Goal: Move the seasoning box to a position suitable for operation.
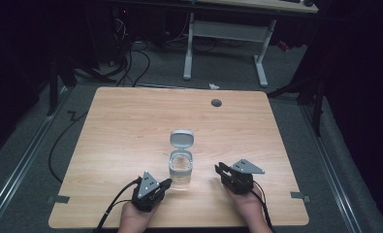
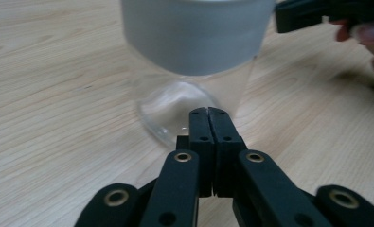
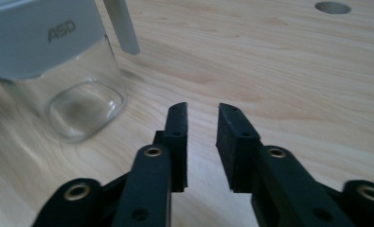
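A clear glass jar (image 1: pixel 181 170) with a grey collar and a flipped-up grey lid (image 1: pixel 182 138) stands near the table's front middle. The jar looks empty. My left gripper (image 1: pixel 166 183) sits just left of the jar at its base, jaws pressed together with nothing between them; in the left gripper view its tips (image 2: pixel 208 112) are right in front of the jar (image 2: pixel 194 56). My right gripper (image 1: pixel 219 169) rests on the table right of the jar, slightly open and holding nothing. In the right gripper view its tips (image 3: pixel 202 109) point past the jar (image 3: pixel 57 61).
The wooden table (image 1: pixel 131 126) has a round cable hole (image 1: pixel 216 102) at the back right. Beyond the table stand a white desk frame (image 1: pixel 225 43) and loose cables (image 1: pixel 131 63) on the grey floor. Metal rails run along both sides.
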### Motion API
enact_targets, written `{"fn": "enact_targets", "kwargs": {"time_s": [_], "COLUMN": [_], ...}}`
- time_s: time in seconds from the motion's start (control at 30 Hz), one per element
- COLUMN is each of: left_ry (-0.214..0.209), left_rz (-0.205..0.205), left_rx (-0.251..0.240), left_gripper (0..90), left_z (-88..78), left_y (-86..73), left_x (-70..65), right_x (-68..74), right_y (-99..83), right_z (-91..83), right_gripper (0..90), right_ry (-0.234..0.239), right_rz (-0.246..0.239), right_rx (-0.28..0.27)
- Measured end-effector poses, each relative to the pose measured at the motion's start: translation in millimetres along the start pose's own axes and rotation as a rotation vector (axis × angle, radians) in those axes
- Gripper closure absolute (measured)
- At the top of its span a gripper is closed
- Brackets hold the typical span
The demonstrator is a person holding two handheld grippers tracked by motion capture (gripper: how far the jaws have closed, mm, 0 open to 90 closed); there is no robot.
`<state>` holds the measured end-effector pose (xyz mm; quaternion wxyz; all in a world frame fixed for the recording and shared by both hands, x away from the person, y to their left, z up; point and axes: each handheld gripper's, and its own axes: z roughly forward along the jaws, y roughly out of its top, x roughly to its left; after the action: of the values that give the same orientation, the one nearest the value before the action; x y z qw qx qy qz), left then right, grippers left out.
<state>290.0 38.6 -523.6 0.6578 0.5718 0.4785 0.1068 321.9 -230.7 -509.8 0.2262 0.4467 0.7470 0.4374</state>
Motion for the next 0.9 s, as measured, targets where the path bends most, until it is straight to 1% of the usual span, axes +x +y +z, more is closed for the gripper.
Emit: {"fn": "enact_targets", "kwargs": {"time_s": [0.03,0.07,0.1,0.13,0.17,0.23,0.27,0.37,0.4,0.43,0.47,0.5,0.53,0.57,0.6,0.63,0.67,0.73,0.77,0.8,0.9], "left_ry": [-0.007,-0.013,-0.013,-0.016,-0.018,-0.017,-0.017,-0.020,-0.022,-0.022,-0.025,-0.026,-0.026,-0.029,-0.036,-0.036,-0.038,-0.042,-0.042,-0.042,-0.042], "left_rz": [0.004,0.000,0.000,-0.004,-0.006,-0.013,-0.013,-0.010,-0.004,-0.004,-0.003,-0.005,-0.005,-0.004,0.003,0.003,0.010,0.011,0.011,0.015,0.015], "left_rx": [0.005,0.009,0.009,0.008,0.009,0.010,0.010,0.012,0.022,0.022,0.024,0.027,0.027,0.026,0.031,0.031,0.032,0.029,0.029,0.030,0.031], "left_gripper": [90.0,90.0,90.0,90.0,90.0,90.0,90.0,90.0,90.0,90.0,90.0,90.0,90.0,90.0,90.0,90.0,90.0,90.0,90.0,90.0,90.0], "left_z": [0.6,2.2,2.2,3.3,5.7,8.2,8.2,11.2,12.7,12.7,13.4,14.5,14.5,15.0,16.2,16.2,16.8,18.5,18.5,19.8,20.6], "left_y": [-1.1,-2.8,-2.8,-3.2,-3.7,-3.8,-3.8,-5.3,-7.1,-7.1,-8.1,-9.1,-9.1,-9.7,-10.2,-10.2,-10.1,-10.4,-10.4,-11.7,-11.7], "left_x": [-1.5,-3.4,-3.4,-3.6,-4.3,-5.1,-5.1,-7.0,-8.7,-8.7,-9.6,-11.1,-11.1,-11.7,-13.2,-13.2,-13.8,-14.4,-14.4,-14.4,-14.1], "right_x": [0.0,1.4,1.4,1.6,2.1,2.8,2.8,4.8,6.0,6.0,6.6,7.9,7.9,8.8,11.1,11.1,13.0,14.7,14.7,16.0,17.0], "right_y": [0.0,6.6,6.6,9.7,16.5,23.7,23.7,35.0,42.4,42.4,46.2,54.6,54.6,59.1,67.9,67.9,75.7,82.2,82.2,87.5,92.0], "right_z": [0.0,7.5,7.5,10.7,16.8,21.1,21.1,27.6,31.4,31.4,33.3,37.5,37.5,39.3,42.5,42.5,44.8,46.4,46.4,48.1,50.4], "right_gripper": [77.5,80.9,80.9,82.8,86.3,90.0,90.0,90.0,90.0,90.0,90.0,90.0,90.0,90.0,90.0,90.0,90.0,90.0,90.0,90.0,90.0], "right_ry": [0.000,0.004,0.004,0.010,0.013,0.011,0.011,0.015,0.021,0.021,0.018,0.019,0.019,0.017,0.016,0.016,0.015,0.015,0.015,0.020,0.023], "right_rz": [0.000,-0.001,-0.001,0.002,0.000,0.006,0.006,0.003,-0.002,-0.002,-0.002,-0.004,-0.004,-0.007,-0.011,-0.011,-0.017,-0.019,-0.019,-0.015,-0.018], "right_rx": [0.000,0.006,0.006,0.003,0.001,-0.004,-0.004,-0.001,-0.008,-0.008,-0.009,-0.019,-0.019,-0.023,-0.042,-0.042,-0.058,-0.072,-0.072,-0.087,-0.094]}}
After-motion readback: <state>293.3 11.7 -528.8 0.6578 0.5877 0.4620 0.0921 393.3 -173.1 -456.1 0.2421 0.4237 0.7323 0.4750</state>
